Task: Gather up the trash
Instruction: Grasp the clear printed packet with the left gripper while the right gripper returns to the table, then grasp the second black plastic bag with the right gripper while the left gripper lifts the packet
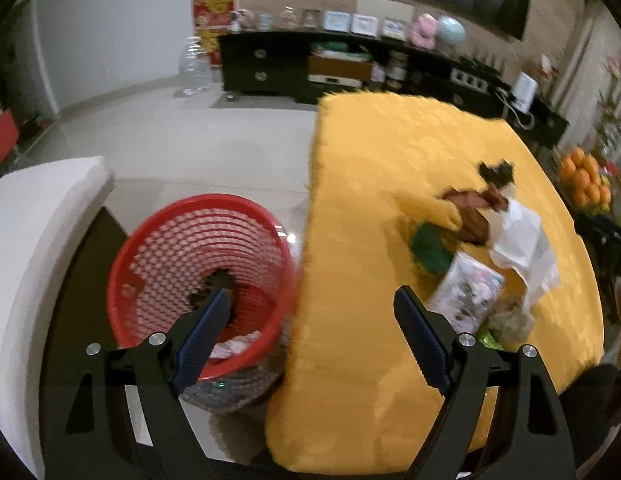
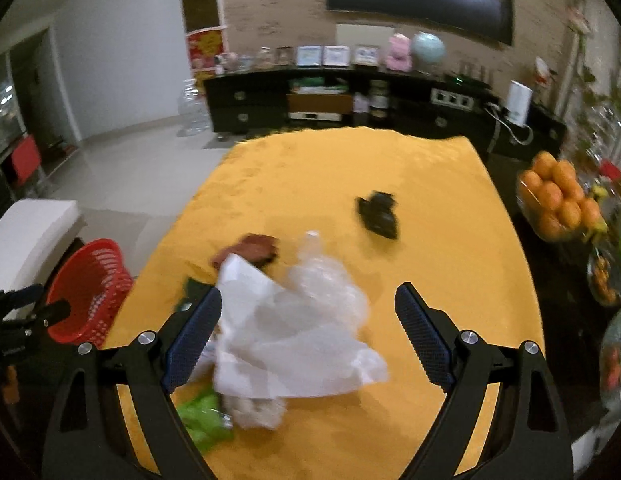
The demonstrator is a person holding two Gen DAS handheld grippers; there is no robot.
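On yellow table [image 2: 450,208], white bag [image 2: 294,336] sits at 12 o'clock between right gripper [image 2: 308,336] jaws, released; pinched low. Left gripper [image 1: 310,338] empty, spread, beside red basket [image 1: 158,220].

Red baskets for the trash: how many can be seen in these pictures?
1. The red basket stands on the floor beside the near left edge of the yellow table; the right wrist view shows the same one at far left. Others may be out of view.

red baskets [image 1: 198,264]: 1 | white plastic bags [image 2: 294,340]: 1 | black crumpled scraps [image 2: 378,214]: 1 | brown wrappers [image 2: 254,250]: 1 | light-green wrappers [image 2: 204,416]: 1 | printed packets [image 1: 466,292]: 1 | dark-green pieces [image 1: 428,248]: 1, perhaps more, blurred | tabletops [image 2: 350,168]: 1
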